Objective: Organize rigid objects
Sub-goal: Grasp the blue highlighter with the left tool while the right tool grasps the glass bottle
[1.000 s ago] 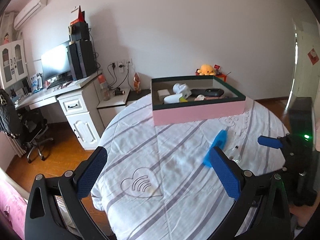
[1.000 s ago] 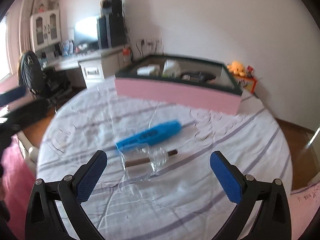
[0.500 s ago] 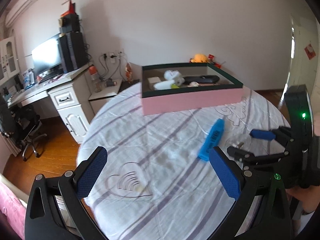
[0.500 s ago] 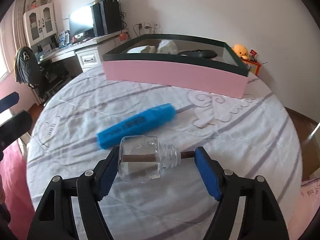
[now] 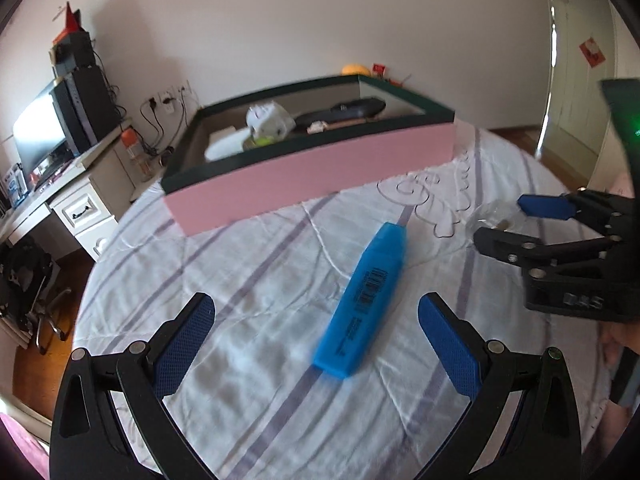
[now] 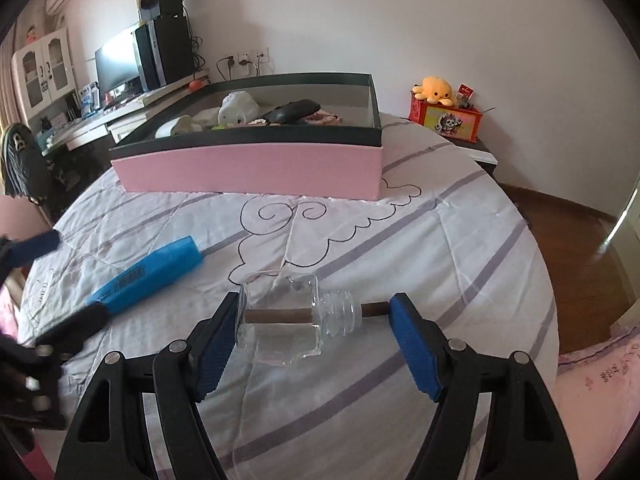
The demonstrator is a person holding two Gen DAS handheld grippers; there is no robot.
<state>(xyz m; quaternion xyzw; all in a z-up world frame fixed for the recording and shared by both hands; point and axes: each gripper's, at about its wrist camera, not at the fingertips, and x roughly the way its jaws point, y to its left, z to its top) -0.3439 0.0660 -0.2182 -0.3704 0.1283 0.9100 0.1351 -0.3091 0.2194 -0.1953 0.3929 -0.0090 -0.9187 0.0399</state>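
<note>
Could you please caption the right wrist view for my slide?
Right gripper closing around a clear glass bottle beside a blue highlighter.

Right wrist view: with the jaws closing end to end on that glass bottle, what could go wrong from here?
1. The glass bottle is gripped lengthwise: one pad at its base, the other at the stick poking from its neck. The right gripper could push the stick in or let the bottle pivot out.
2. Glass is smooth, so it may slip when lifted toward the pink box.
3. The left gripper, open over the blue marker, works close by; they could collide.
</note>
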